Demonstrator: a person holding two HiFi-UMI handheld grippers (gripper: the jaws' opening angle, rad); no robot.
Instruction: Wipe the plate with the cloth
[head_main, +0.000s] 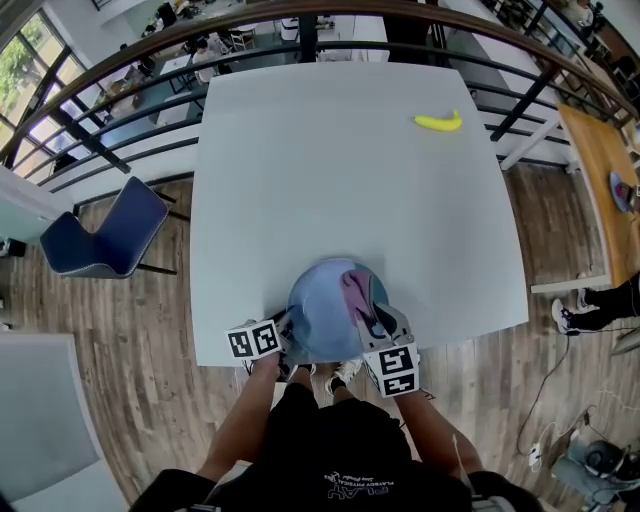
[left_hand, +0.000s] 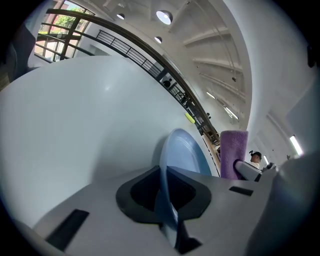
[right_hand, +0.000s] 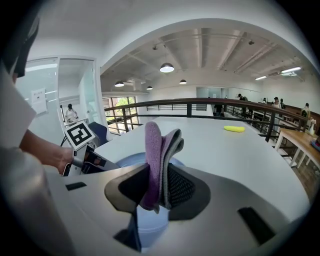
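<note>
Clamps left gripper (head_main: 284, 334) on plate (head_main: 322, 305) rim; pinches folded cloth (head_main: 358, 290) in right gripper (head_main: 377, 322) over plate; holds both angled forward and down at table (head_main: 330, 160) edge.

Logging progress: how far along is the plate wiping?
Done: the left tool clamps the blue plate by its rim, and the right tool grips the purple cloth. In hand: cloth poised over the plate at the edge of the table. Left: the wiping itself; whether it's touching is unclear.

Left gripper (left_hand: 167, 200) tight on plate (left_hand: 182, 150), right gripper (right_hand: 157, 187) on cloth (right_hand: 152, 150) — both angled down.
</note>
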